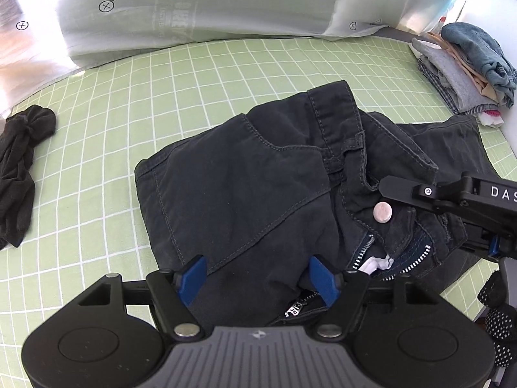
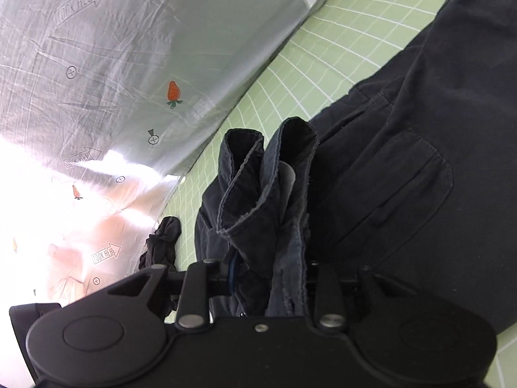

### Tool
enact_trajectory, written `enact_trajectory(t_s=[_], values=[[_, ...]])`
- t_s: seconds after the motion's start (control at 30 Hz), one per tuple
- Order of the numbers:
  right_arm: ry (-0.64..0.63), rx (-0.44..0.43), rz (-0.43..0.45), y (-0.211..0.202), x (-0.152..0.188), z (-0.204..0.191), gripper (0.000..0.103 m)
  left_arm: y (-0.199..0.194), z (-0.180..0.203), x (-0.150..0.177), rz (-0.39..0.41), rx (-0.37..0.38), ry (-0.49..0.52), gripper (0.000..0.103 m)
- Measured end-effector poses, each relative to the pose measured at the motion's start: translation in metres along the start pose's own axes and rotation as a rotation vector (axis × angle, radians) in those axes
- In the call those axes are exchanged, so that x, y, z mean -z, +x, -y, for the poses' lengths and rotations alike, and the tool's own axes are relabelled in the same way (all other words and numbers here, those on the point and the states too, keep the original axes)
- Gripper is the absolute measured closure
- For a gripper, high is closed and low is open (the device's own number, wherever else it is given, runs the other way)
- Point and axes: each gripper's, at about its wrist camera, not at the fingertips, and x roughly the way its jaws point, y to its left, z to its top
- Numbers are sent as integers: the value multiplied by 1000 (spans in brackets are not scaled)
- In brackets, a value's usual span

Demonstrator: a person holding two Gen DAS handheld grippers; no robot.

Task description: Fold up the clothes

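trousers [image 1: 232, 174], one; grippers, two

Your bed [image 1: 129, 123] in green checked sheet, dark trousers [image 1: 242, 187] heaped at centre, black garment [image 1: 22, 161] at left, folded clothes stack [image 1: 465, 74] far right, carrot-print pillow [image 1: 194, 9] along far edge.

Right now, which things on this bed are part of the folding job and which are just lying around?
In the job:
- dark trousers
- left gripper
- right gripper, clamping the waistband
- folded pile

Lying about:
- black knotted garment
- carrot-print pillow
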Motion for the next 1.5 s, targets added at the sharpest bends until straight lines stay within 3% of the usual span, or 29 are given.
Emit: enact_trajectory(t_s=[0.13,0.3,0.63,0.83,1.07,1.13,1.27,1.33,1.4,1.5], values=[[4,92,-25,3,-3,14,79,23,3,7,-59,-14,4,29],[-29,168,-74,10,2,23,79,38,-1,7,-88,-29,-1,17],[-137,317,-82,10,2,17,67,40,2,7,-96,-69,17,8],[-181,370,-40,4,-3,13,63,42,5,9,-96,-105,7,1],[-215,373,-26,-5,-9,17,62,40,31,6,-81,-213,53,0],[-241,389,-21,-9,-12,17,48,39,38,4,-81,-239,50,1],[-285,423,11,-21,-20,23,37,32,58,-1,-65,-289,32,5],[-313,478,21,-27,-24,30,24,28,67,-6,-48,-282,2,5],[-315,512,23,-36,-28,43,22,21,74,-7,-32,-271,-20,5],[-233,488,48,-58,-38,69,17,19,95,-13,6,-306,21,4]])
